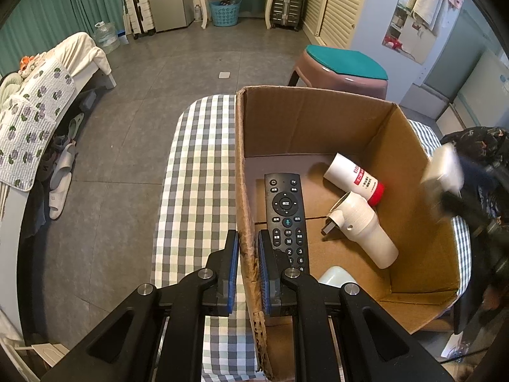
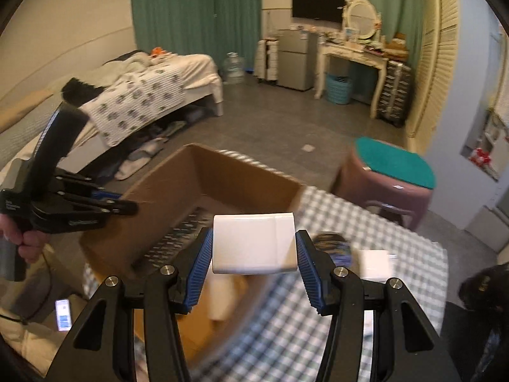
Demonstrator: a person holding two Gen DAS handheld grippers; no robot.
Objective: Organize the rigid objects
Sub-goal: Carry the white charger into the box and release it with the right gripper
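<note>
Clamping the near wall of the cardboard box (image 1: 246, 222), the left gripper (image 1: 248, 238) has its blue pads pinched tight on the frayed edge, one finger outside and one inside. Just past its inner finger, on the box floor, lies a black remote (image 1: 286, 219); further to the right lie a white tube with a red cap (image 1: 353, 180) and a cream dryer-shaped thing (image 1: 362, 226). A pale rounded item beside the inner finger is mostly cut off by the gripper frame.

The right gripper (image 2: 254, 248) holds a white block (image 2: 254, 243) between its pads, jaws partly spread to the block's width, above the box's (image 2: 165, 191) open top. From the left wrist camera this gripper and block (image 1: 442, 172) are only a blur at the box's far right wall. The right wrist view alone shows the person's hand (image 2: 27, 242) on the left gripper's (image 2: 121, 207) handle, and beyond the block, on the checked cloth (image 2: 318, 318), a dark round item and a white flat one, both smeared. The box's contents are streaked and hard to read there.
</note>
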